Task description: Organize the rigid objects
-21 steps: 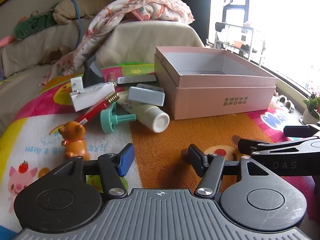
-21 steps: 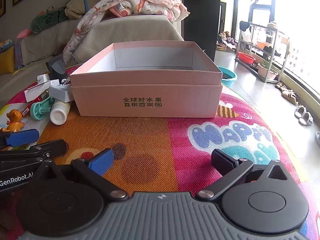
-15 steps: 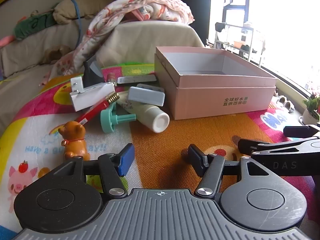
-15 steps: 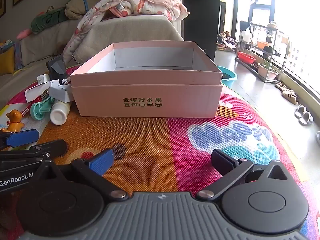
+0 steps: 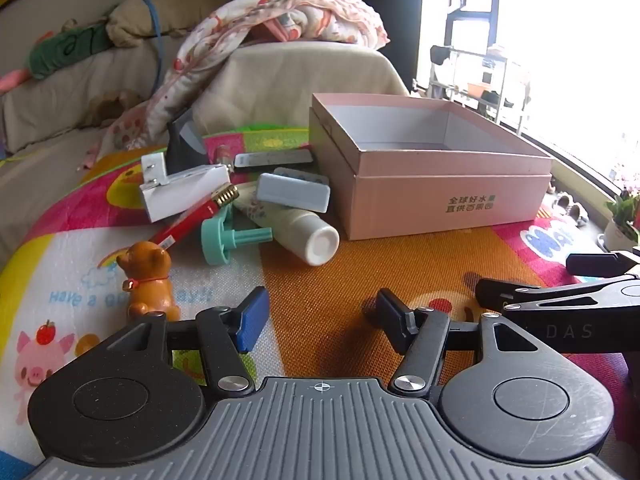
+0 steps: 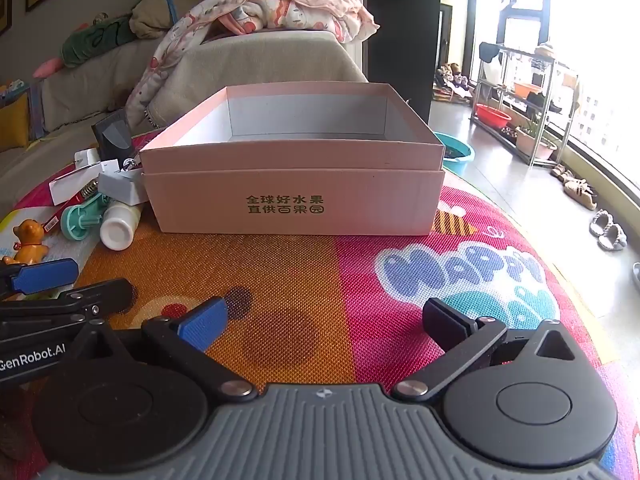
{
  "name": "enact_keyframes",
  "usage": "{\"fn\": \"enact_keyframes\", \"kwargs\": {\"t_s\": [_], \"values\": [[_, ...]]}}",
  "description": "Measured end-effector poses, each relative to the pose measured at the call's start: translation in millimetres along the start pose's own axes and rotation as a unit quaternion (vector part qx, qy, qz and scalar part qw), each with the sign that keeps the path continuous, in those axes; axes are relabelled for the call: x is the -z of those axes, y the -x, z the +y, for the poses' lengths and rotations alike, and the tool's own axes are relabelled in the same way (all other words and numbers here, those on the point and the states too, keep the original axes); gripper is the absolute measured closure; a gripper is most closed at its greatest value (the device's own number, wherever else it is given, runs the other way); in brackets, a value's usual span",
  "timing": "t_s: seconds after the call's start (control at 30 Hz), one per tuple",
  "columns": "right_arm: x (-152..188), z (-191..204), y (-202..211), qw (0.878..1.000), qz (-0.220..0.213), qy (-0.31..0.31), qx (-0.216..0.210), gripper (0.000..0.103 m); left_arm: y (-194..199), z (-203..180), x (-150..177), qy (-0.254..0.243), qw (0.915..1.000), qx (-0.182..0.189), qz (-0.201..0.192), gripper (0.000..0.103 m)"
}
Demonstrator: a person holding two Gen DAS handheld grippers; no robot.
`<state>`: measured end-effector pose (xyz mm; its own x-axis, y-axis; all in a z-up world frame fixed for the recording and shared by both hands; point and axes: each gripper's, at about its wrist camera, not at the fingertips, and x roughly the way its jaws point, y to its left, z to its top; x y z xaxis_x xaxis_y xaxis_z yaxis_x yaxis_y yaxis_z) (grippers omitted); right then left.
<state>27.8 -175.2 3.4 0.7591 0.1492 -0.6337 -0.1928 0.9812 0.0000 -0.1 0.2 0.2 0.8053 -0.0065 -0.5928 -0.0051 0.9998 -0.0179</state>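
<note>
A pink cardboard box (image 6: 294, 196) with an open top is seen standing on a colourful play mat (image 6: 360, 280), with only its white inner walls visible. To its left a cluster of rigid objects is gathered on the mat: a white bottle (image 5: 298, 226) lying on its side, a grey-blue rectangular case (image 5: 292, 192) resting across it, a teal plastic piece (image 5: 226, 238) just beside the bottle, a red lighter-like stick (image 5: 188, 220), a white box (image 5: 182, 192) and a dark wedge-shaped item (image 5: 186, 144) behind them. An orange bear figurine (image 5: 148, 278) is set upright, apart from the heap and nearest the left gripper (image 5: 320, 318). The jaws of the left gripper are held partly apart, with nothing between them but bare mat. The right gripper (image 6: 324, 322) is held low over the mat in front of the box, its jaws spread wide and empty. The two grippers are positioned side by side, each visible at the edge of the other's view. A sofa (image 6: 248, 64) draped with a patterned blanket (image 6: 280, 8) is seen behind the mat.
</note>
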Motion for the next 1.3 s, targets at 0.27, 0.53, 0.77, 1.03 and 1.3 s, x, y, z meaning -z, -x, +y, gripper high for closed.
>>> {"fn": "enact_keyframes", "kwargs": {"t_s": [0.27, 0.53, 0.77, 1.03, 1.3], "values": [[-0.2, 0.1, -0.7, 1.0, 0.0, 0.0, 0.0, 0.0, 0.0, 0.0, 0.0, 0.0, 1.0, 0.0, 0.0, 0.038], [-0.1, 0.3, -0.9, 1.0, 0.0, 0.0, 0.0, 0.0, 0.0, 0.1, 0.0, 0.001, 1.0, 0.001, 0.0, 0.038], [-0.1, 0.6, -1.1, 1.0, 0.0, -0.001, 0.0, 0.0, 0.0, 0.1, 0.0, 0.001, 1.0, 0.001, 0.0, 0.038], [0.3, -0.3, -0.6, 1.0, 0.0, -0.001, 0.0, 0.0, -0.2, -0.1, -0.1, -0.003, 1.0, -0.002, 0.001, 0.038], [0.4, -0.6, -0.4, 1.0, 0.0, 0.0, 0.0, 0.0, -2.5, 0.4, -1.6, -0.004, 1.0, -0.003, 0.001, 0.038]]}}
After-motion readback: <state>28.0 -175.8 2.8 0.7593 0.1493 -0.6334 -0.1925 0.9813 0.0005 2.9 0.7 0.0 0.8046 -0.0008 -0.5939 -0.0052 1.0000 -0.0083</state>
